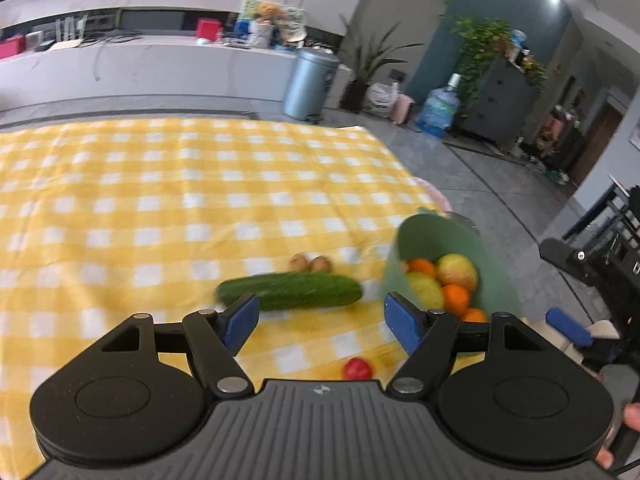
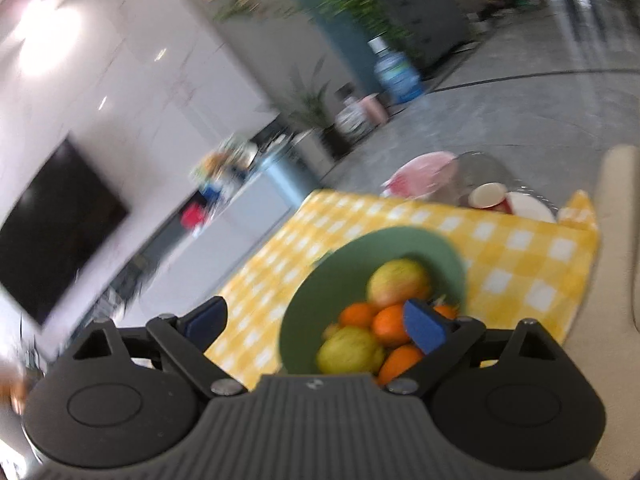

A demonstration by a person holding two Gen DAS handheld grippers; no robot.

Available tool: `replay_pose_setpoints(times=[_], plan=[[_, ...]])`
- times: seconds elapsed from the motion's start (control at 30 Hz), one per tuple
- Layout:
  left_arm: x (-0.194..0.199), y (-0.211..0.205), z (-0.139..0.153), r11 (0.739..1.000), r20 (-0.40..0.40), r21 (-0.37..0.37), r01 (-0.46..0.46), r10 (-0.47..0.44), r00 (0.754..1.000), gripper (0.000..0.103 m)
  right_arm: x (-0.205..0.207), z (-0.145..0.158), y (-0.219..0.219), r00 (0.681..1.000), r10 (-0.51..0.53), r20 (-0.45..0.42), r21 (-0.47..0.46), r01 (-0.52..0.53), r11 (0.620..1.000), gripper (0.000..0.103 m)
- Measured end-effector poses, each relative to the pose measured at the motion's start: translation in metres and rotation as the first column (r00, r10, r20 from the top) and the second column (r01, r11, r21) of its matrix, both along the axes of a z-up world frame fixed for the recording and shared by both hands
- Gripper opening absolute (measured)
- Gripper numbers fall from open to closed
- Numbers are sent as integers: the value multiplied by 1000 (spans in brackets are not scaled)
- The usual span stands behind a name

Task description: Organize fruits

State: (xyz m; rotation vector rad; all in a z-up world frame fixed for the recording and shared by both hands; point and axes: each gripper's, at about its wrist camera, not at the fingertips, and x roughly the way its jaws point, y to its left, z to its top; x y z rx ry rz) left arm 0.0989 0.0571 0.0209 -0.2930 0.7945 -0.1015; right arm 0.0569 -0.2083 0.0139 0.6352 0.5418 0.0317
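- My left gripper (image 1: 322,322): jaws apart, empty; cucumber (image 1: 290,290) just beyond them.
- My right gripper (image 2: 316,326): jaws apart, empty.
- Green bowl (image 2: 348,256) of oranges and apples: ahead, under my right jaws.

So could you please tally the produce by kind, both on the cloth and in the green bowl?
Cucumber: 1
Tomato: 1
Small brown fruits: 2
Oranges: at least 4
Apples: 2
Total: at least 10; the picture is blurred.

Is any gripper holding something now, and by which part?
Nothing is held. Left gripper and right gripper both stand open, empty.
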Motion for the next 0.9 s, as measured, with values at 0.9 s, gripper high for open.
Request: replay_pose_setpoints(times=[0.9], plan=[[-1,94,-68,979,10,-122,-166,168,986,82,133,-24,180,867,307,-393,-299,-436,849,65]])
